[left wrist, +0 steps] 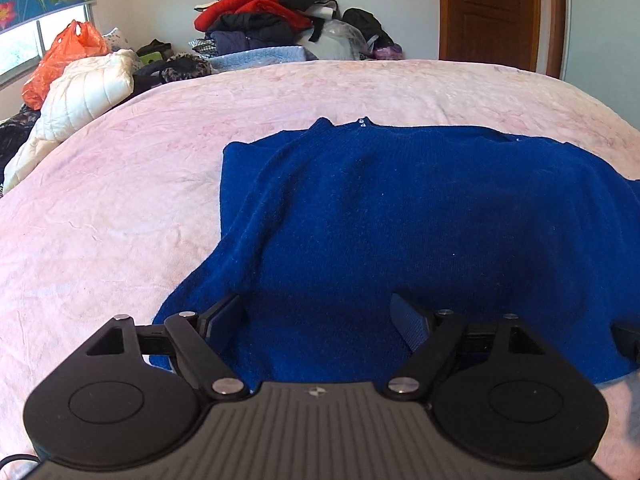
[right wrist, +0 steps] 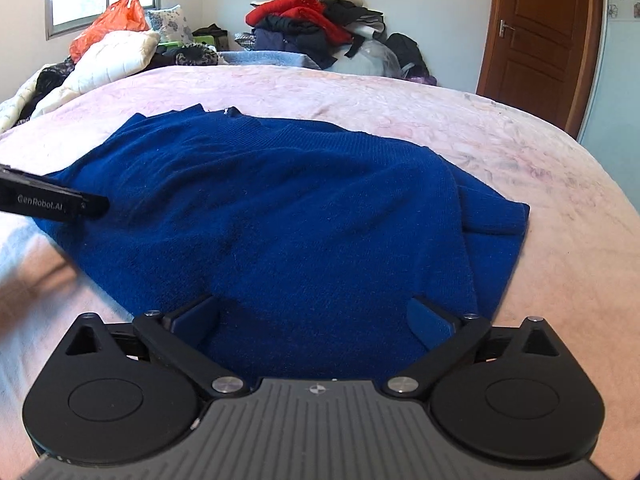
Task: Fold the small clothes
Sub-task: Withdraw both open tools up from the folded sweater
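Observation:
A dark blue knit sweater lies flat on the pink bed cover, collar at the far side, sleeves folded in over the body. It also shows in the right wrist view, with a folded sleeve at its right edge. My left gripper is open, its fingers spread just above the sweater's near hem at the left. My right gripper is open over the near hem at the right. The left gripper's black body shows at the left in the right wrist view.
A pile of clothes is heaped behind the bed's far edge. A white quilted jacket and an orange plastic bag lie at the far left. A brown door stands at the back right.

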A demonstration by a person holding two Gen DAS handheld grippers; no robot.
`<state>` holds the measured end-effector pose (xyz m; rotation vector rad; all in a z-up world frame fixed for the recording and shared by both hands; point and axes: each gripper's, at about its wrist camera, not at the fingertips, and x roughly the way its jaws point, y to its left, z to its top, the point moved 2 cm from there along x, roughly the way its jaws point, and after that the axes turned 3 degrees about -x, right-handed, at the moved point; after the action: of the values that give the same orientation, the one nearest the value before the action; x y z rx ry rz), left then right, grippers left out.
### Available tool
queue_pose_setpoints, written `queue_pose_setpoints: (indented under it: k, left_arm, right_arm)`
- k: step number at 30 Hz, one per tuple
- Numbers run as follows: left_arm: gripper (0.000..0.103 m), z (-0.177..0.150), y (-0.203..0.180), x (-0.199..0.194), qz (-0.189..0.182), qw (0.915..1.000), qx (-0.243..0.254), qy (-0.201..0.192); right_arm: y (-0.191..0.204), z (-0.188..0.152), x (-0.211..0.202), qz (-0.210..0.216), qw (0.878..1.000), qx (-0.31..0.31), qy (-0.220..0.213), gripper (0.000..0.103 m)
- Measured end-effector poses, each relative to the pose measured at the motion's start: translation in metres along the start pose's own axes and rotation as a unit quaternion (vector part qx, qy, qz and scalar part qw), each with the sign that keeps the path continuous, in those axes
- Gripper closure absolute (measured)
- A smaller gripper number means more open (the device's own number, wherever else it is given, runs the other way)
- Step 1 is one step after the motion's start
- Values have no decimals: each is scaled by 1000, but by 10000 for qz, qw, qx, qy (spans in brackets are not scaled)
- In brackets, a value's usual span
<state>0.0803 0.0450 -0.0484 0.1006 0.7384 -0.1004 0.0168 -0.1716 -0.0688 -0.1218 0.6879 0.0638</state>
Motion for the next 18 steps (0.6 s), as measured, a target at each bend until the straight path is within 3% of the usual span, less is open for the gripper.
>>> queue_pose_setpoints:
  k: [9,16,18]
  left_arm:
    - [13,-3,3,2,6,10000,-8,9]
    - [12,-1,3,1,-26,9999,94,27]
    - [12,1,4,-1,-61,9998,176,63]
  right_arm:
    - [-1,2,1,-30,10000,6,37,1]
    - [-3,11,-3,100,9994,-42,328,2]
    - [-4,17,-10,106,9997,27,214,2]
